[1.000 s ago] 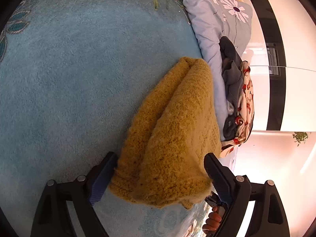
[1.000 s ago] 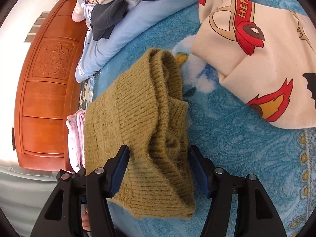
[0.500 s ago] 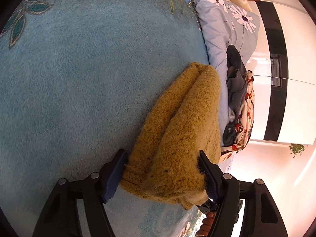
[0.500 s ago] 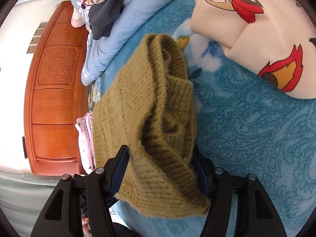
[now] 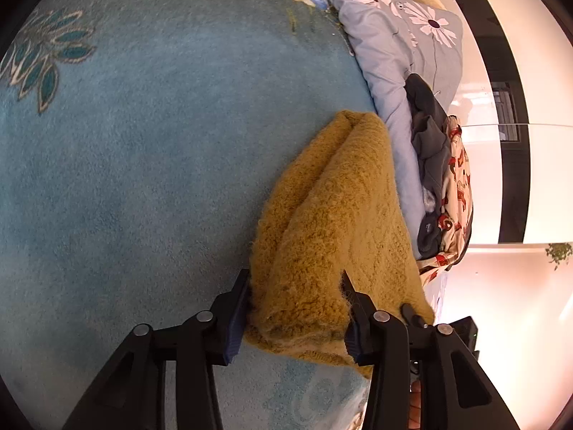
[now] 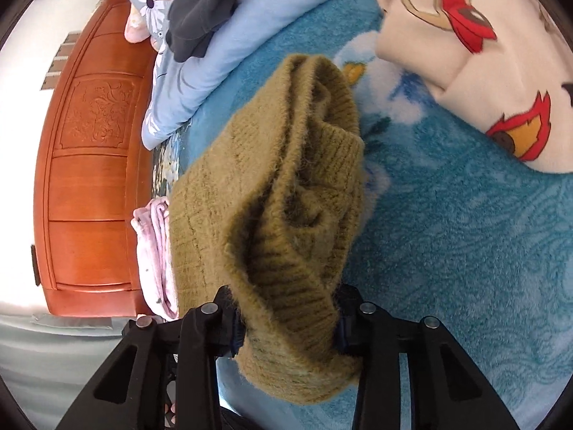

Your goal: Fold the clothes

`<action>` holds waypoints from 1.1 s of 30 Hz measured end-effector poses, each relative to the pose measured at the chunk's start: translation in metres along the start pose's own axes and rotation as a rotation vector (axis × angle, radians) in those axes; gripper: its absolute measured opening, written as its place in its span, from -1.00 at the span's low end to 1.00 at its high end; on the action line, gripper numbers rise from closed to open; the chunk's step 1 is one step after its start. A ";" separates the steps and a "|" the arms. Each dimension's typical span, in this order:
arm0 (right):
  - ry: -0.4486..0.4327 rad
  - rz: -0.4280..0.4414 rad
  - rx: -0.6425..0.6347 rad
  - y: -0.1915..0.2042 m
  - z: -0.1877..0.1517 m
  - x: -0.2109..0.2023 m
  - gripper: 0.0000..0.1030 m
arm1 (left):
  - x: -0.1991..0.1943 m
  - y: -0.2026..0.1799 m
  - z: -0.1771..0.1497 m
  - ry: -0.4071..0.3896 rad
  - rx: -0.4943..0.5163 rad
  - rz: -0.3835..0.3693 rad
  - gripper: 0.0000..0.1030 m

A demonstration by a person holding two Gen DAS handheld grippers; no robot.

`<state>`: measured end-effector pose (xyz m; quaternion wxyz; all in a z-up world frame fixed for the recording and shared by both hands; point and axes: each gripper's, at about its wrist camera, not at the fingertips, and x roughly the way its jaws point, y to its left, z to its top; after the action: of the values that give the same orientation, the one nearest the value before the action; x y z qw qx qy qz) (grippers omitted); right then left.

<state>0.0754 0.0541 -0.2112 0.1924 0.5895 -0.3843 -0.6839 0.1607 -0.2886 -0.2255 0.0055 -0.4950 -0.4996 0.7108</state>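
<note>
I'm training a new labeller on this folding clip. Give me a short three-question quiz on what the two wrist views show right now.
1. True or false: both the left gripper and the right gripper are shut on the mustard sweater.
2. In the right wrist view, which garment lies on the blue blanket to the right of the sweater?
A. a cream top with red cartoon print
B. green trousers
C. a striped towel
3. Fill in: the dark grey garment rests on the pale blue ____.

Key: 1 true; 2 A; 3 quilt.
</note>
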 end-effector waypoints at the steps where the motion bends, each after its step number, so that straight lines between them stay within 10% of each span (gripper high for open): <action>1: 0.000 0.002 -0.019 0.007 0.002 -0.003 -0.27 | -0.002 -0.003 0.000 -0.006 0.011 -0.004 -0.13; 14: 0.039 0.058 -0.387 0.152 0.018 -0.007 -0.31 | -0.104 -0.017 0.026 -0.286 0.061 -0.171 -0.25; 26: 0.229 0.284 -0.871 0.387 0.003 0.120 -0.31 | -0.291 0.011 0.082 -0.904 0.127 -0.060 -0.24; 33: 0.388 0.263 -1.130 0.492 -0.019 0.253 -0.31 | -0.254 0.101 0.120 -0.829 -0.107 0.041 -0.24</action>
<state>-0.0585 -0.4432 -0.0079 0.6246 0.4576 0.0103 -0.6328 0.2544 -0.5512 -0.1186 -0.2359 -0.1766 -0.4858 0.8229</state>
